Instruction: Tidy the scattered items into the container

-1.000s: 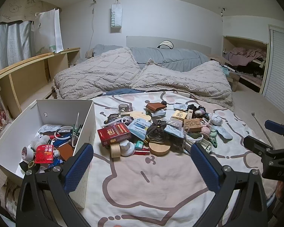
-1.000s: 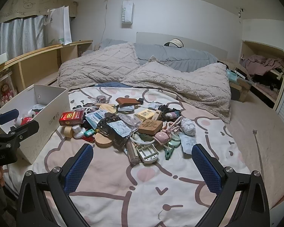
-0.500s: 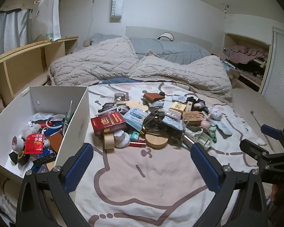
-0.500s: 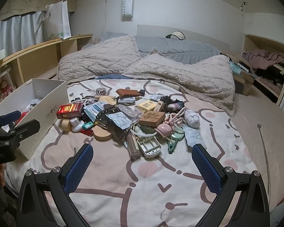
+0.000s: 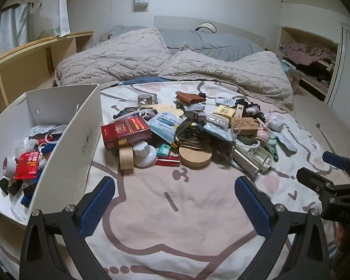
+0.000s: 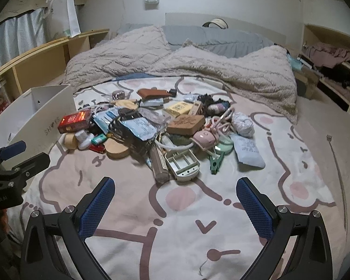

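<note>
A heap of small items lies mid-bed on the cartoon-print sheet: a red box [image 5: 126, 132], a tape roll [image 5: 126, 160], a white knob-like lid [image 5: 144, 154], a round wooden disc [image 5: 195, 156], a brown wallet [image 6: 154, 92], a pink gadget [image 6: 204, 138] and a green clip [image 6: 216, 161]. The white container box [image 5: 81, 140] stands at the left, partly filled. My left gripper [image 5: 175, 200] hovers open short of the heap, beside the box's near corner. My right gripper [image 6: 175, 201] is open too, nearer the heap's right side, with nothing between its fingers.
A rumpled beige blanket [image 5: 170, 63] and grey pillows cover the far half of the bed. Wooden shelving [image 5: 23, 63] runs along the left wall. A thin back scratcher [image 6: 338, 170] lies at the sheet's right edge. A closet nook [image 5: 310, 56] with clothes sits far right.
Both grippers have moved forward toward the heap, which looms larger. The left one has drifted right of the box, so less of its inside shows. Both stay open.
</note>
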A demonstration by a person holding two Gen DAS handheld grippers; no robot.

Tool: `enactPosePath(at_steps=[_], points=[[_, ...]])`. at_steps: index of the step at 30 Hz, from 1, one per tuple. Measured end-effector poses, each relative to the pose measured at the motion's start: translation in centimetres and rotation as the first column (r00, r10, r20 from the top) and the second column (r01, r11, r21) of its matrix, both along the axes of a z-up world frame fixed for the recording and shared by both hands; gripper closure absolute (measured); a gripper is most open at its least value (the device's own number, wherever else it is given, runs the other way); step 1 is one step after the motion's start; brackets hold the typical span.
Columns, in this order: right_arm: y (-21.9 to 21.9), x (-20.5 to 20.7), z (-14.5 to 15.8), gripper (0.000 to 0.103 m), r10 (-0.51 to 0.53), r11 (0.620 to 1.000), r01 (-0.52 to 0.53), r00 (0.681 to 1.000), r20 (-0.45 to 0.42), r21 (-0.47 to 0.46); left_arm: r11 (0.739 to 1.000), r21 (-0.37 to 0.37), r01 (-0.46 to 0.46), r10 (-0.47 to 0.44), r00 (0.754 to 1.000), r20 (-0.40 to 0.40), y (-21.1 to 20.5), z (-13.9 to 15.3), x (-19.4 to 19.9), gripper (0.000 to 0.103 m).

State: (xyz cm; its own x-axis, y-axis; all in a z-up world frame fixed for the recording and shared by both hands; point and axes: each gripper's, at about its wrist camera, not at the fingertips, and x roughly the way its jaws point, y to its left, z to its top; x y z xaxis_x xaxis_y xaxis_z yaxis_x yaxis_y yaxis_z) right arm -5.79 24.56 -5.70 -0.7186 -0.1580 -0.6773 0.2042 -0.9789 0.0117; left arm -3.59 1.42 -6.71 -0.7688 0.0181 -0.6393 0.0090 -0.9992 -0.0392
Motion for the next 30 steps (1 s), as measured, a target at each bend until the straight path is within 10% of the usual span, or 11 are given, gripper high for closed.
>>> enactPosePath(at_steps=[30], points=[[1.6, -5.1, -6.3, 0.001, 0.103, 0.979, -0.079, 0.987, 0.125, -0.189, 1.0, 0.008, 0.019, -0.02, 0.976, 0.218, 2.6, -8.9, -4.5, 0.0]])
